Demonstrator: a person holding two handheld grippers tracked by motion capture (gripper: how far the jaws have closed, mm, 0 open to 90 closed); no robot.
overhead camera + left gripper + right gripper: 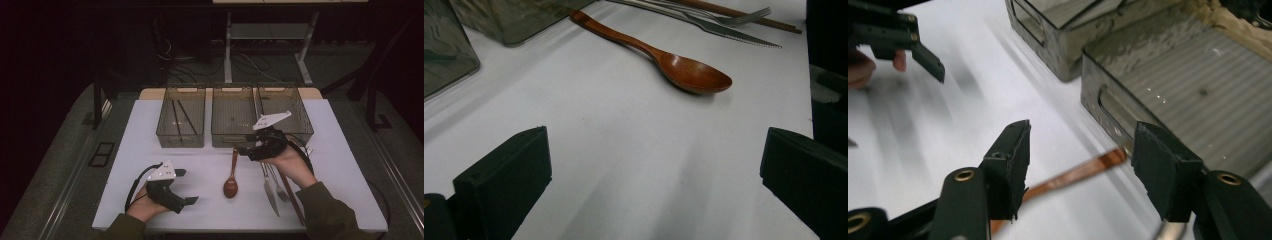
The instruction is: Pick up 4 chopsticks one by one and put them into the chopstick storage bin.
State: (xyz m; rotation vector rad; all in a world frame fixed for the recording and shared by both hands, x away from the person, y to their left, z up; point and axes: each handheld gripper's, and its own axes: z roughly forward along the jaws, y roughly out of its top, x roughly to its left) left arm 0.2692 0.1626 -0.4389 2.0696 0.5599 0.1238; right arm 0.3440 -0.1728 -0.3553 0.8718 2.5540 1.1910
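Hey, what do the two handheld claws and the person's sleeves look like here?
Both are black. The left claw and the right claw each carry a pale grey three-cornered plate on top and end in two blocky black jaws with flat pads. A black cable loops from the left one. The sleeves are dark olive green.

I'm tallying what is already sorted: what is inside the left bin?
In the high view, the left bin holds two dark thin sticks, likely chopsticks, lying lengthwise on its floor. Its tinted front wall dims the near end, so anything small there cannot be made out.

Dim room, lit tabletop, motion-blurred close view
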